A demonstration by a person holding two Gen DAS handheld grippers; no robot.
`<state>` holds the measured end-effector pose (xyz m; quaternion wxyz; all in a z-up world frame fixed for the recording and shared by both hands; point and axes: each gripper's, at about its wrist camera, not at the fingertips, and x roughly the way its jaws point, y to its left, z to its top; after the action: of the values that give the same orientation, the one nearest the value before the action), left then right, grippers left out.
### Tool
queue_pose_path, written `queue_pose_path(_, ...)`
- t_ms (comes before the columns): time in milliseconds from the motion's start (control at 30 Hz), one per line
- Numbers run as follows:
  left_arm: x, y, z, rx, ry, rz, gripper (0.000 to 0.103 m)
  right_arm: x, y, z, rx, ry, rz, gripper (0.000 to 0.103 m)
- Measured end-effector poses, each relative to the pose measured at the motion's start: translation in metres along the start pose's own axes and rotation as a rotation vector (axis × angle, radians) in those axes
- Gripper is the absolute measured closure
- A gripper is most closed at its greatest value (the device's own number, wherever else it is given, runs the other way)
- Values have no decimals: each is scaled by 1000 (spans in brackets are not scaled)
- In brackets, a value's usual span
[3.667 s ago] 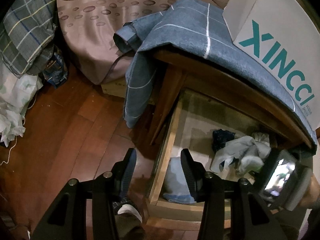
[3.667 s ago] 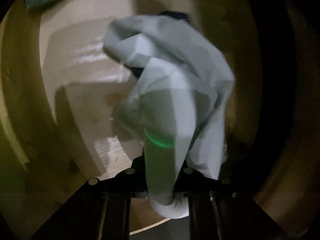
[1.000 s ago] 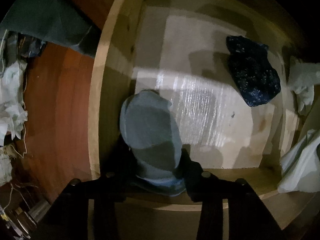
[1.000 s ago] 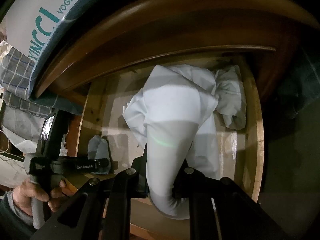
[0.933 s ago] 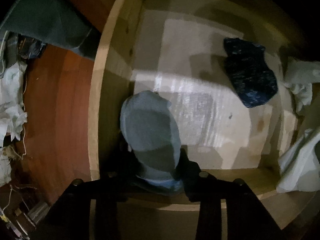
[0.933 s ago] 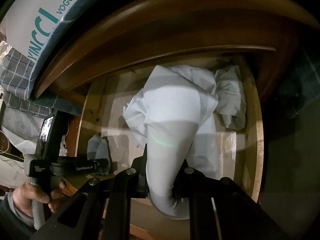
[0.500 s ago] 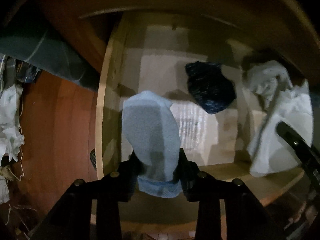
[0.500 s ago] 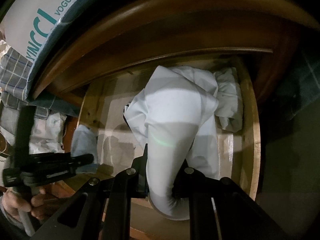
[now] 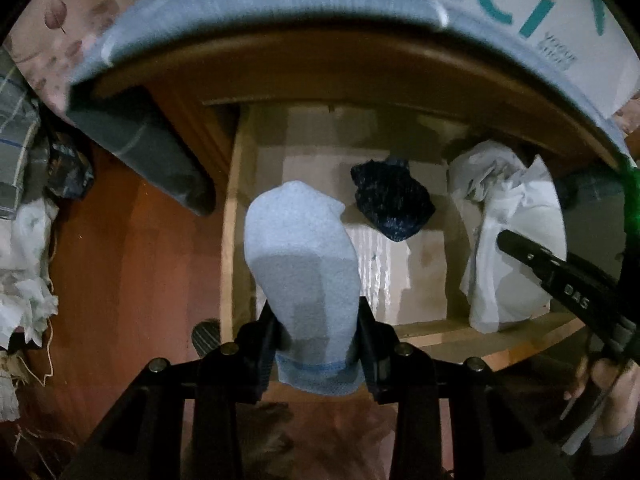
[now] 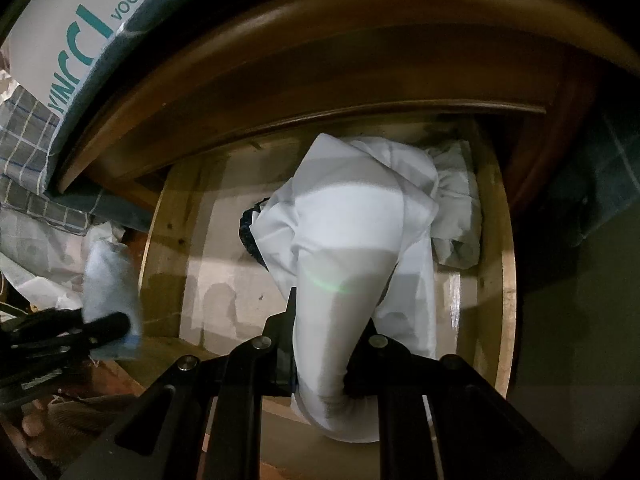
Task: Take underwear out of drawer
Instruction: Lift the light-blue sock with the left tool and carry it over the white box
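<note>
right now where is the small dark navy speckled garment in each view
Left wrist: dark navy speckled garment lies on the drawer floor, upper centre, right of the held light blue garment.
Right wrist: only a sliver shows, left of the white garment.
Shared landmark: the white box with teal lettering.

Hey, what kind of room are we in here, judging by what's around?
Probably a bedroom. An open wooden drawer of a bedside cabinet holds loose clothes, like a dark garment; a leaf-patterned bedsheet shows beyond it, and the floor is wood. Each pair of tongs grips a pale garment.
</note>
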<state>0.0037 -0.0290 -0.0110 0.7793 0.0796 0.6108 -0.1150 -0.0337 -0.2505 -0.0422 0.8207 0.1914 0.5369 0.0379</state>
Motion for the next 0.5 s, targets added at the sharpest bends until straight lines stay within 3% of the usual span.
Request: queue_pose_path(500,-93,1,-4,65,-167,-31,67,4,5,1,-30,-2,-27,89)
